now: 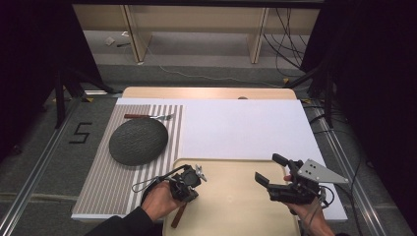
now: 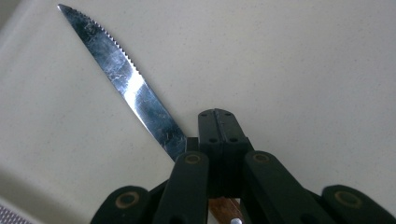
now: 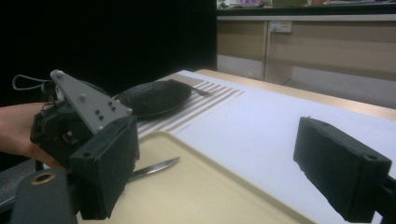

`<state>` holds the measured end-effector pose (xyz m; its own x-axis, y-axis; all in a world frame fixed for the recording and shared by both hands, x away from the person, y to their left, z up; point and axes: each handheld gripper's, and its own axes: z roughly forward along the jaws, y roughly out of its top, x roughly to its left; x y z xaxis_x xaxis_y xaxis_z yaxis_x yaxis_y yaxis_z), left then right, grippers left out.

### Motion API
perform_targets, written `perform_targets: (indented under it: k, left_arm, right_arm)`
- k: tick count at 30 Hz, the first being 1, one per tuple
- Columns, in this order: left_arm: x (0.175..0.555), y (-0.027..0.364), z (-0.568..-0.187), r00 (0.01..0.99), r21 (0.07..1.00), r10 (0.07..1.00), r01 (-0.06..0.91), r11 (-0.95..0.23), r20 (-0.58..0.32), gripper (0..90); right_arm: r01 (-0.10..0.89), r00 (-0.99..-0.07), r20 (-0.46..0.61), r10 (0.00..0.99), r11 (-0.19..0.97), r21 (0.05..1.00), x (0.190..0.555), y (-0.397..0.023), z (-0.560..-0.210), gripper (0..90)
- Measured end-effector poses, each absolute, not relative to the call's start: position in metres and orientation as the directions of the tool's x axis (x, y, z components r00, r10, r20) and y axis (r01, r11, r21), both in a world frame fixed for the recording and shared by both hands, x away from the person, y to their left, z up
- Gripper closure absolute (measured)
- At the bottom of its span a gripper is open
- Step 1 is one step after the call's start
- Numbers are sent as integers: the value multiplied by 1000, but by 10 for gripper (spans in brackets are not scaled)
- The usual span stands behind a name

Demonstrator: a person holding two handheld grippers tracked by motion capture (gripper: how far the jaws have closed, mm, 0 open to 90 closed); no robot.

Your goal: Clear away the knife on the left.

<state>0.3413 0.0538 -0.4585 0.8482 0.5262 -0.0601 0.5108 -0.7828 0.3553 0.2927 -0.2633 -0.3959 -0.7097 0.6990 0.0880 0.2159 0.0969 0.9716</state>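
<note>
Two grippers worked over a beige tray (image 1: 231, 206) at the near edge of the table (image 1: 246, 128). The left gripper (image 1: 189, 181) sat above the tray's left edge, its jaws closed tight on a knife (image 2: 126, 81). In the left gripper view the serrated steel blade ran up and to the left from the closed jaws across the tray's pale surface, and a bit of brown wooden handle showed below them. From the high view the handle (image 1: 179, 216) stuck out toward the person, under the left hand (image 1: 158, 200). In the right gripper view the blade tip (image 3: 156, 168) lay low over the tray, though whether it touched the surface could not be told.

The right gripper (image 1: 269, 169) hovered over the tray's right side, well apart from the knife, with its jaws spread wide and nothing between them.

Farther back on the left, a striped placemat (image 1: 105, 182) carried a dark round plate (image 1: 138, 140), and a fork (image 1: 147, 117) lay just behind the plate. A white board (image 1: 246, 128) covered the rest of the table.
</note>
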Motion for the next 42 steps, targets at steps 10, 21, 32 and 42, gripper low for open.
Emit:
perform_targets:
  k: [10,21,32,42]
  left_arm:
    - [343,73,-458,824,328,562,552,-766,-76,897]
    - [344,91,-458,802,301,585,591,-748,-120,896]
    - [345,93,-458,804,299,580,589,-751,-128,890]
    - [345,96,-456,798,301,586,598,-743,-138,875]
  right_arm:
    - [214,-710,87,698,97,972,292,-264,-396,152]
    - [216,-710,89,699,96,972,292,-264,-396,152]
    - [217,-710,91,698,94,972,292,-264,-396,152]
    - [216,-711,91,697,93,972,293,-264,-396,152]
